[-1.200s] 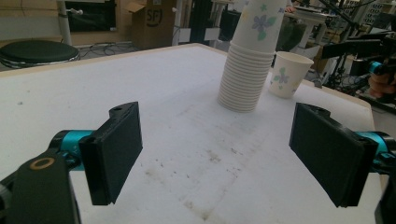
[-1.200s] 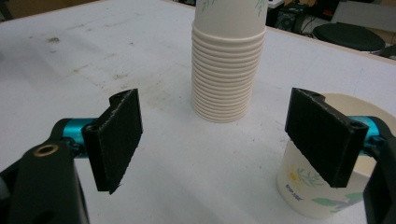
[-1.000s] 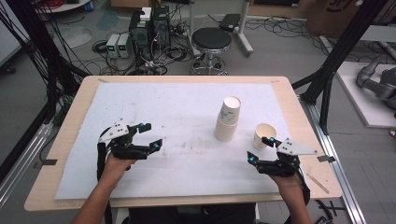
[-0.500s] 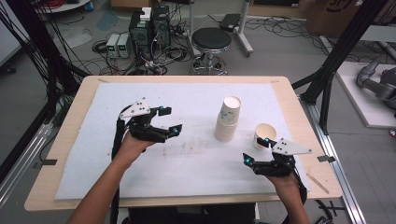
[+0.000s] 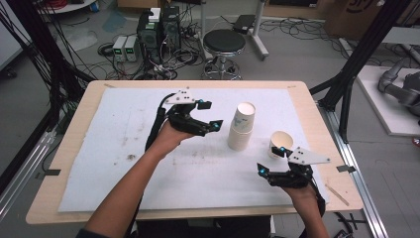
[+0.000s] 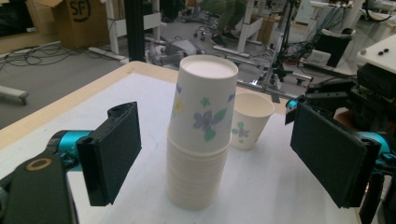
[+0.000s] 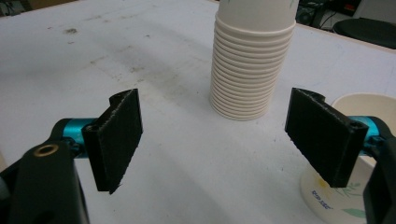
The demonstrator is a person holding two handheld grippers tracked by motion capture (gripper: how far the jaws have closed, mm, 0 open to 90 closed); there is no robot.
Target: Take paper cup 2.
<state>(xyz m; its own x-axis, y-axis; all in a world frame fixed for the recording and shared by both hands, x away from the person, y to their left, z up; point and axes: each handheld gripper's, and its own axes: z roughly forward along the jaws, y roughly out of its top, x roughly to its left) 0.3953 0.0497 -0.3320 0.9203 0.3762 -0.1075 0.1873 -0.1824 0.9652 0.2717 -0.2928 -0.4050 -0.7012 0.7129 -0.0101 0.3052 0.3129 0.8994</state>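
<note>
While the high view places the cup stack [image 5: 241,127] mid-desk, left tongs [image 5: 209,115] released beside it, left gripper view reveals flower prints, right tongs [image 5: 270,159] released by the single cup [image 5: 281,144].

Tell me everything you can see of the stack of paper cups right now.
The stack of paper cups stands upside down, bottoms up, on the white mat. The cups are white paper; the outermost one bears blue and green flower prints, and ribbed rims pile up below it. It looks slightly tilted. The left gripper, jaws open, is beside it without touching. A single upright cup stands near.
</note>
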